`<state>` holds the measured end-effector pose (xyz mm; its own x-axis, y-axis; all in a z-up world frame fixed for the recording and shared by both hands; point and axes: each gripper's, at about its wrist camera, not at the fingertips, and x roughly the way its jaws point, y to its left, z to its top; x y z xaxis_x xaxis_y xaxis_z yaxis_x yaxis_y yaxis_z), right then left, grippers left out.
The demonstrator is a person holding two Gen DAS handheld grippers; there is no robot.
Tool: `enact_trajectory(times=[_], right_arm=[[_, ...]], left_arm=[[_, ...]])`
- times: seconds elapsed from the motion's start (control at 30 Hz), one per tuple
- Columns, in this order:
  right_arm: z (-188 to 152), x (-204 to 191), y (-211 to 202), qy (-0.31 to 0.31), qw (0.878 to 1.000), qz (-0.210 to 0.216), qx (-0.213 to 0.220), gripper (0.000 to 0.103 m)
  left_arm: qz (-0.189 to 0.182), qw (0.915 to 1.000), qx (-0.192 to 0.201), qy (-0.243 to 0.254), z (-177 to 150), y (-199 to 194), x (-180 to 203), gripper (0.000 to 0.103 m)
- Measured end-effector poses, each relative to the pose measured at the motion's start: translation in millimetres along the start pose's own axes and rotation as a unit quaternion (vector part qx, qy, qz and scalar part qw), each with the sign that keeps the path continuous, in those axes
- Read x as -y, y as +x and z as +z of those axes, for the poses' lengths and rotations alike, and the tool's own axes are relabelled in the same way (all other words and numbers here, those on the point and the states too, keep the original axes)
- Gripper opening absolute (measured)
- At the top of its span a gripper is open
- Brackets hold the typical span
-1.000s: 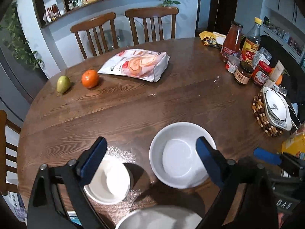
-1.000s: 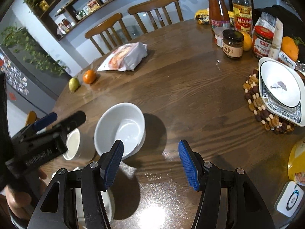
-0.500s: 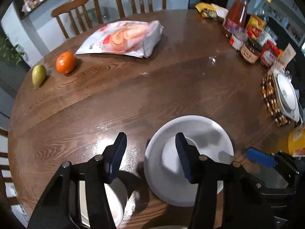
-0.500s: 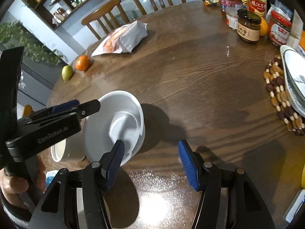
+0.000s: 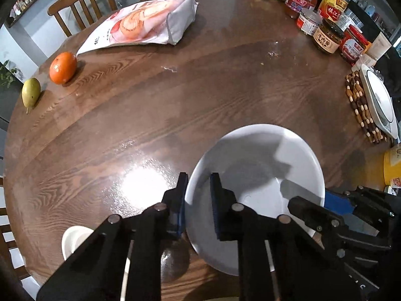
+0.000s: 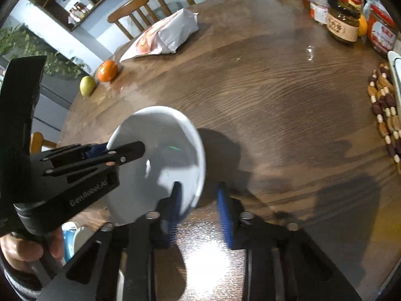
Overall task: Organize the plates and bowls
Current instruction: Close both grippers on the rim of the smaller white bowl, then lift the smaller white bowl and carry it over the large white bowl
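**Both tongs closing on one white bowl**

Left gripper (image 5: 198,195) straddled the near-left rim of the wide white ceramic bowl (image 5: 255,165), one blue pad outside the wall and one inside, its jaws closing on the rim; I could not tell whether the pads already pressed it. My right gripper (image 6: 198,203) had its jaws closing too, the left pad inside the bowl's rim and the right pad outside it over bare wood, a gap showing beside the outer pad. From the right wrist view the bowl sat tilted, near the front edge of the round dark wooden table (image 5: 200,87). A small white cup (image 5: 74,240) stood just left of my left gripper. Farther back lay an orange (image 5: 62,67), a green pear (image 5: 30,92) and a pink-and-white snack bag (image 5: 147,22). Jars and bottles (image 5: 328,37) crowded the far right, near a beaded wooden trivet (image 5: 361,107) carrying a patterned plate (image 5: 378,102).
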<state>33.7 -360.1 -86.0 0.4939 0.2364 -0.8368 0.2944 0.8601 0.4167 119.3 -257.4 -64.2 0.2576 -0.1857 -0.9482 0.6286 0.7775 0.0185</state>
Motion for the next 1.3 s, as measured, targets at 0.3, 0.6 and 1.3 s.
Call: enact_trajectory(times=[0.3, 0.6, 1.3], right_arm=[[-5, -9, -11, -0.019, 1.0, -0.011, 0.018, 0.014], [-17, -20, -47, -0.043, 0.998, -0.012, 0.054, 0.014], [-67, -57, -84, -0.118, 0.991, 0.006, 0.058, 0.014]], left_arm=[[0.0, 0.9996, 0.027, -0.008, -12, -20, 5, 0.014], [0.007, 0.9966, 0.079, -0.02, -27, -60, 14, 0.014], [0.049, 0.9877, 0.131, -0.07, -100, -110, 13, 0.015]])
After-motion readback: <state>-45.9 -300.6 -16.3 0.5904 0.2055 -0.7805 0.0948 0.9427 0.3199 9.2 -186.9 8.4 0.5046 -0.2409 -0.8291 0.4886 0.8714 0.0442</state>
